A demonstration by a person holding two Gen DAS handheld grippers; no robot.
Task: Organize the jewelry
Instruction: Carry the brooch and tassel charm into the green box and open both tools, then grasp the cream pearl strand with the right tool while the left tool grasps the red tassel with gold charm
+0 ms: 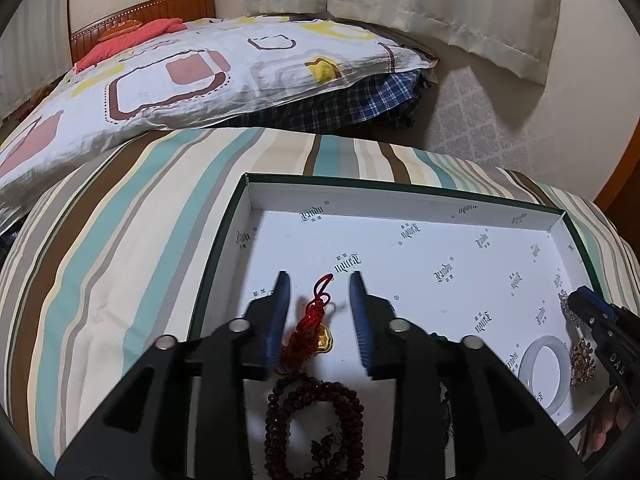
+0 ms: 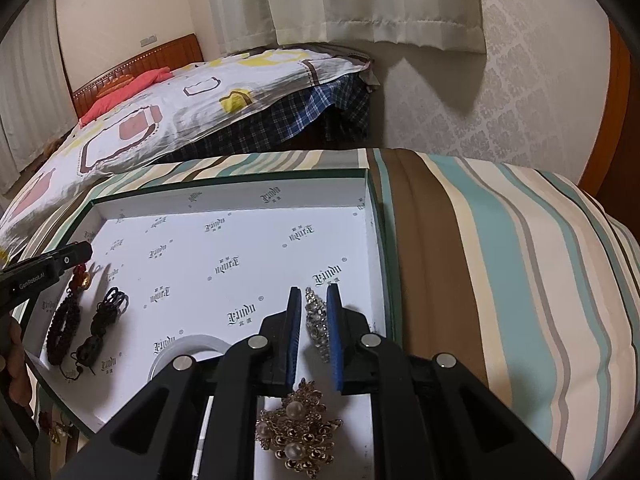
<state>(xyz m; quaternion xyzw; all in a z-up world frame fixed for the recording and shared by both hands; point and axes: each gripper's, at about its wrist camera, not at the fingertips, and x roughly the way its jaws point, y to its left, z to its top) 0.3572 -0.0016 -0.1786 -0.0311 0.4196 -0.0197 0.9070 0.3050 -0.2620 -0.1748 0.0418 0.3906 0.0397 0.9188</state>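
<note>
Jewelry all sits in the tray [image 1: 400,192] on the striped bedding [image 1: 120,240], spread along its near edge. Left view shows the left gripper [image 1: 320,304] with fingers spread wide, straddling a red knot charm [image 1: 316,316] without touching it, dark beads [image 1: 316,412] right below. Only the right view shows the gold brooch [image 2: 298,428] with pearls properly; in the left one it's a tiny blur at the edge. Right gripper [image 2: 314,320] has its fingers narrowed around a crystal piece [image 2: 316,322], but I can't tell if they're actually pinching it. White bangle [image 1: 546,376] is mostly hidden behind the gripper in the right view. A black cord thing [image 2: 106,320] lies beside the beads, hard to make out.
</note>
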